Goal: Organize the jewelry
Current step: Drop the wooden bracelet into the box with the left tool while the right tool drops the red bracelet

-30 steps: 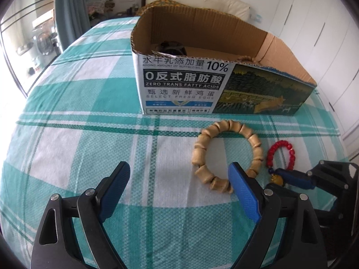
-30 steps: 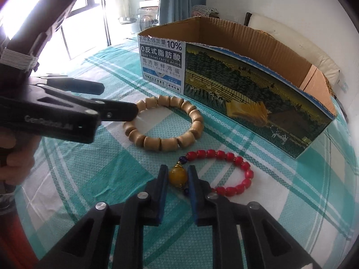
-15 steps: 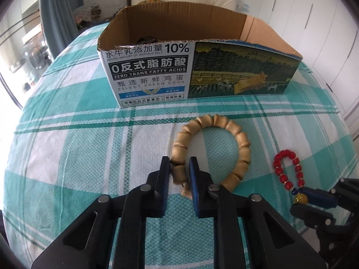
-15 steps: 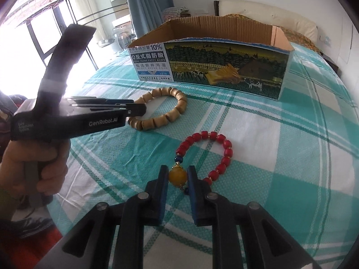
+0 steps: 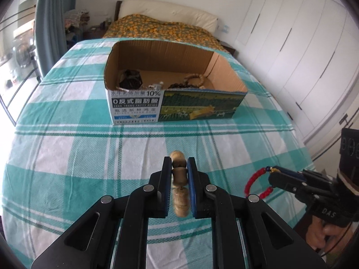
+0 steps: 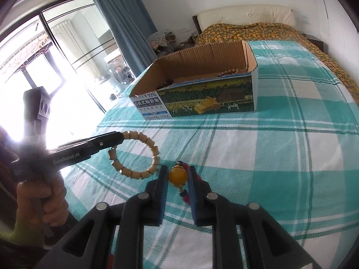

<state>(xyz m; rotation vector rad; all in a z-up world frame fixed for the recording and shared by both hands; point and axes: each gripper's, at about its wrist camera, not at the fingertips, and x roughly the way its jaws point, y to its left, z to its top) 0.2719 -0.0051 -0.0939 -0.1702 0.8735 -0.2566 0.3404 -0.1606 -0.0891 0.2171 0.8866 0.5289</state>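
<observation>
My left gripper point(image 5: 178, 164) is shut on a wooden bead bracelet point(image 5: 179, 177) and holds it above the checked cloth; in the right wrist view the bracelet point(image 6: 154, 151) hangs as a ring from that gripper point(image 6: 120, 137). My right gripper point(image 6: 178, 172) is shut on the amber bead point(image 6: 177, 176) of a red bead bracelet, also lifted; in the left wrist view the red bracelet point(image 5: 252, 181) hangs from it point(image 5: 272, 172). An open cardboard box point(image 5: 179, 105) stands ahead with several pieces of jewelry point(image 5: 195, 79) inside.
The teal and white checked cloth point(image 5: 78, 157) covers the surface. A bed with an orange flowered cover point(image 5: 161, 30) lies behind the box. White wardrobe doors point(image 5: 303, 56) stand to the right, a window and blue curtain point(image 6: 125, 22) to the left.
Both grippers have lifted their bracelets off the cloth and risen, so the box interior now shows. The left gripper went from open to shut on the wooden bracelet over the last second.
</observation>
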